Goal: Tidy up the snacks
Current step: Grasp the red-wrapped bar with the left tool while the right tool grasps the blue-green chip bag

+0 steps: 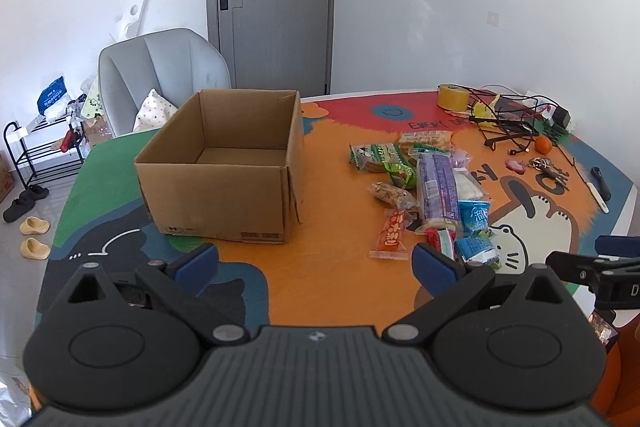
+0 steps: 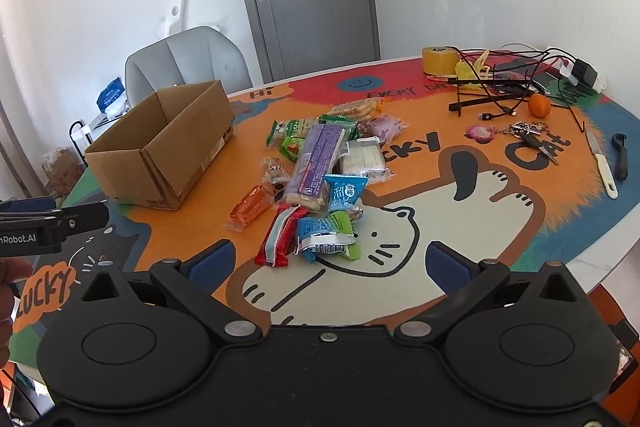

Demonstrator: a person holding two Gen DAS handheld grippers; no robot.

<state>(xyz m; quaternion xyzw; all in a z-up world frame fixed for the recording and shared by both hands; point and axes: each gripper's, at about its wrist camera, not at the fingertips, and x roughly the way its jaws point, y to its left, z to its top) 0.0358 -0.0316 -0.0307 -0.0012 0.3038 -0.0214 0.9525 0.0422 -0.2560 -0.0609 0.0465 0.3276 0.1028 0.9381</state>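
On the counter (image 2: pixel 500 227) we are holding both tools above the patterned mat, each with its jaws spread wide and carrying nothing. We are judging the step in hand as the first pick: no snack is in the cardboard box (image 1: pixel 218 179) yet, as far as its visible interior shows.

The left tool (image 1: pixel 316 263) is facing the box, which is standing open-topped just ahead of it. The snack pile (image 2: pixel 320 171) is lying to the right of the box, apart from it, and directly ahead of the right tool (image 2: pixel 330 265).

For a clean pick, we are recommending the following:

1. Take the nearest packets first. The red packet (image 2: pixel 276 243) and the blue packet (image 2: pixel 324 239) are lying closest to the right tool, between the lines of its two fingers.
2. Close across the narrow width of a packet, since the wrappers are likely to be slippery and crumple.
3. Leave the long purple pack (image 2: pixel 316 159) until the packets overlapping it are gone.
4. Avoid the orange packet (image 2: pixel 252 205) on the first pass; it is lying nearer the box and suits the left tool better.
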